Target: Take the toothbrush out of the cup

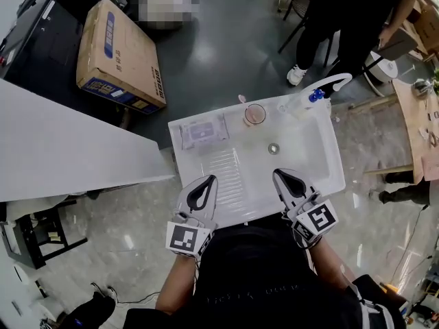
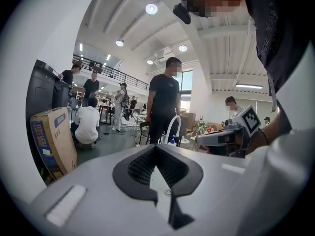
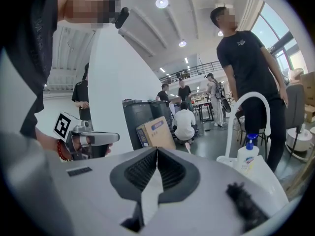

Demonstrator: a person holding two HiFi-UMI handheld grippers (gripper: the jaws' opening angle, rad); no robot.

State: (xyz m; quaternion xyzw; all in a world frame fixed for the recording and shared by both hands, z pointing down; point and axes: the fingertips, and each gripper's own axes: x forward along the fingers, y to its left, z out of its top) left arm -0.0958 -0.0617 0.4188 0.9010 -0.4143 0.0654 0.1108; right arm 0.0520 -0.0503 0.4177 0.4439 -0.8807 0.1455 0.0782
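**Both grippers shut, toothbrush in the cup**

Left gripper (image 2: pixel 156 148) has its two jaws pressed together at the tips. Nothing is between them. Right gripper (image 3: pixel 157 151) is the same: its jaws are closed tight and it holds nothing.

From the head view, both grippers sit side by side over the near edge of a white sink (image 1: pixel 322 166). The left one is over the ribbed part. The right one is over the bowl, near the round drain (image 1: pixel 274 148).

The cup (image 1: pixel 254 114) is see-through and a bit pink. It stands on the far edge of the sink, well apart from both grippers. The toothbrush (image 1: pixel 241 99) is in the cup, and its top pokes out at the back left. It looks very small, so its shape is hard to see.

A clear tray (image 1: pixel 202 132) lies to the left of the cup. A white tap (image 1: pixel 337 81) and a bottle with a blue top (image 1: pixel 313 96) are to the right of the cup.

A big cardboard box (image 1: pixel 116 53) sits on the floor behind the sink.
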